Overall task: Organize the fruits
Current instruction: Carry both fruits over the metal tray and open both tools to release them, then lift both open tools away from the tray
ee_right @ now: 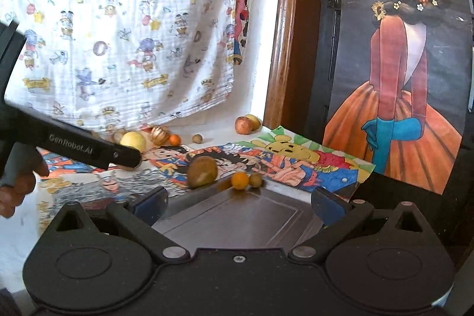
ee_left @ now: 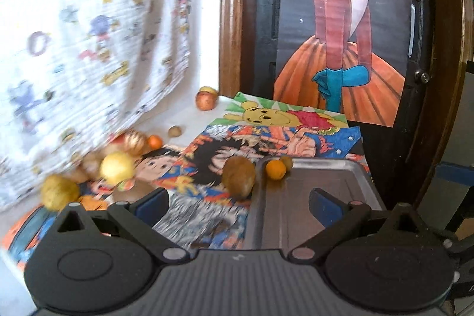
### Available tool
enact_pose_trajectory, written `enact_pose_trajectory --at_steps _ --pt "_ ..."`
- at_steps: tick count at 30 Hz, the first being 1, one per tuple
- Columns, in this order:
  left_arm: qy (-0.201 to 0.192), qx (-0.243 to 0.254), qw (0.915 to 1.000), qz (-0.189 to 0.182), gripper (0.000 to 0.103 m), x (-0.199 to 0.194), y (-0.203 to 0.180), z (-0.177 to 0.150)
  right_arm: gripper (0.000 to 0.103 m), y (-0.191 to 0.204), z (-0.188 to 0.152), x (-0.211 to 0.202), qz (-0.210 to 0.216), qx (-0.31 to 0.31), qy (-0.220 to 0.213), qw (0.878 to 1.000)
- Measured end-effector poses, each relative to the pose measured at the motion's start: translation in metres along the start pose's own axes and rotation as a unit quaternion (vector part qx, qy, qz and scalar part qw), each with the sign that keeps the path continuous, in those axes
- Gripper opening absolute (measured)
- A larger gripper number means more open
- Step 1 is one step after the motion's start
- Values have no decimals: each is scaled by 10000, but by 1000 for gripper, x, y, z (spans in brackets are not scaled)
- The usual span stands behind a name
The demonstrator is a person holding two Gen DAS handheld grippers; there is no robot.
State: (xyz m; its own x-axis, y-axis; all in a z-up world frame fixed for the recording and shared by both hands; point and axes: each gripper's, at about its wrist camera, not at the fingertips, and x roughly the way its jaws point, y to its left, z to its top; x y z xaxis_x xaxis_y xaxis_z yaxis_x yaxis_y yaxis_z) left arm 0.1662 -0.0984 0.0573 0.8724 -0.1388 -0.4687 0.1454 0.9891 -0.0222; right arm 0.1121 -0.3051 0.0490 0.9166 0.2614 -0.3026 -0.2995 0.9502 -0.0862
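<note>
A metal tray point(ee_left: 326, 176) point(ee_right: 237, 221) lies on the cartoon-printed table. A small orange point(ee_left: 275, 169) point(ee_right: 240, 179) and a small green-brown fruit point(ee_left: 286, 161) point(ee_right: 256, 179) sit at its far corner. A brown kiwi-like fruit point(ee_left: 239, 176) point(ee_right: 203, 170) stands just left of the tray. A yellow fruit point(ee_left: 117, 168) point(ee_right: 133, 140), another yellow fruit point(ee_left: 59, 191), an orange point(ee_left: 154, 142) point(ee_right: 174, 139) and an apple point(ee_left: 205, 100) point(ee_right: 243, 125) lie farther left and back. My left gripper point(ee_left: 237, 202) is open and empty. My right gripper point(ee_right: 238, 202) is open and empty above the tray.
A patterned white cloth point(ee_left: 89, 34) point(ee_right: 118, 34) hangs at the back left. A dark door with a poster point(ee_left: 340, 34) point(ee_right: 400, 64) stands at the right. The left gripper's body point(ee_right: 74, 144) reaches in from the left in the right wrist view.
</note>
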Motion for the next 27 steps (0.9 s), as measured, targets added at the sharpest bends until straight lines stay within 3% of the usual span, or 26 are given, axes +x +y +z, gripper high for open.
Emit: enact_pose_trajectory --at_steps 8,27 --pt "21 -254 9993 278 103 -41 24 -34 102 27 -8 -31 -50 610 175 9980" --pt "496 -527 9965 409 103 -72 53 -86 102 82 -47 -45 -222 740 954 9924"
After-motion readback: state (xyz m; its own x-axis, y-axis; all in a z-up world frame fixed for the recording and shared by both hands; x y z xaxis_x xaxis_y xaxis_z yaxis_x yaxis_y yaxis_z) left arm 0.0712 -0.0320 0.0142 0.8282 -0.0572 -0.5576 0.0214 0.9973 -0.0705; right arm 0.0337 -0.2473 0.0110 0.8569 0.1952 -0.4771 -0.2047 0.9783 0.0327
